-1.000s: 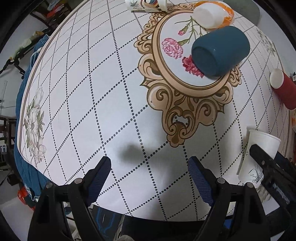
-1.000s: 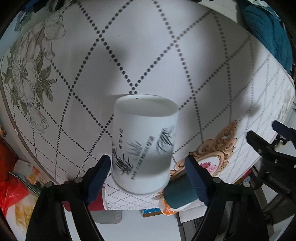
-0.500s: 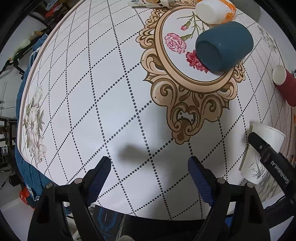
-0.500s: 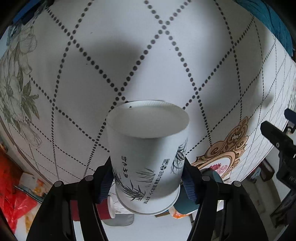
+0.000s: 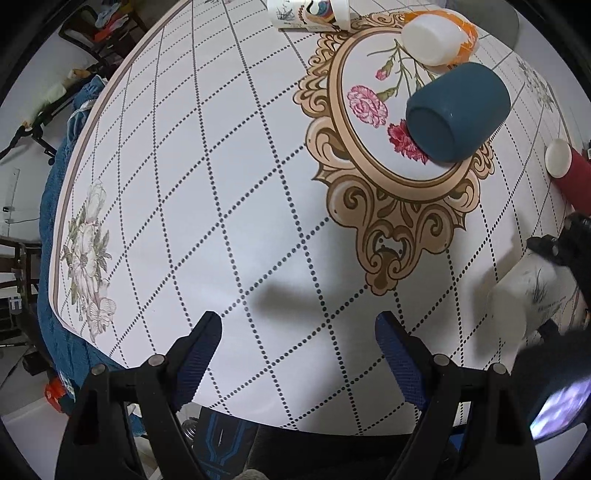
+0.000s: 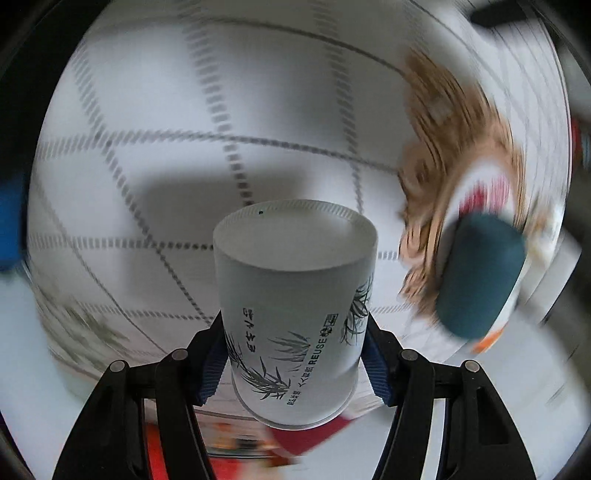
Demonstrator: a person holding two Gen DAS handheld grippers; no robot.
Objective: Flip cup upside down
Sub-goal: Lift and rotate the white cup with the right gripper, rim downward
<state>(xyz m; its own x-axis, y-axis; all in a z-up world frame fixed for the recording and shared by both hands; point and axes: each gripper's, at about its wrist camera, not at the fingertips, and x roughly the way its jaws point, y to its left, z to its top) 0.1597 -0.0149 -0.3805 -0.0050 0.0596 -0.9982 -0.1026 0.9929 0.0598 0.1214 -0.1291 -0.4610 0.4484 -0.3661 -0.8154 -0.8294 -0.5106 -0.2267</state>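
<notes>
My right gripper (image 6: pixel 293 354) is shut on a white paper cup (image 6: pixel 295 295) with grey bamboo print, its flat base pointing away from me. The cup is off the table and the background is blurred with motion. In the left wrist view the same cup (image 5: pixel 521 299) shows blurred at the right edge, tilted, held by the dark right gripper. My left gripper (image 5: pixel 299 354) is open and empty above the near edge of the patterned tablecloth (image 5: pixel 221 184).
A dark blue cup (image 5: pixel 458 110) lies on its side on the floral medallion; it also shows in the right wrist view (image 6: pixel 480 273). Behind it lies a white and orange cup (image 5: pixel 439 37), a printed cup (image 5: pixel 306 13) at the far edge, and a red cup (image 5: pixel 569 173) at right.
My right gripper closed on the paper cup, lifted it and is rotating it fast. The left gripper stayed open and shifted only slightly.
</notes>
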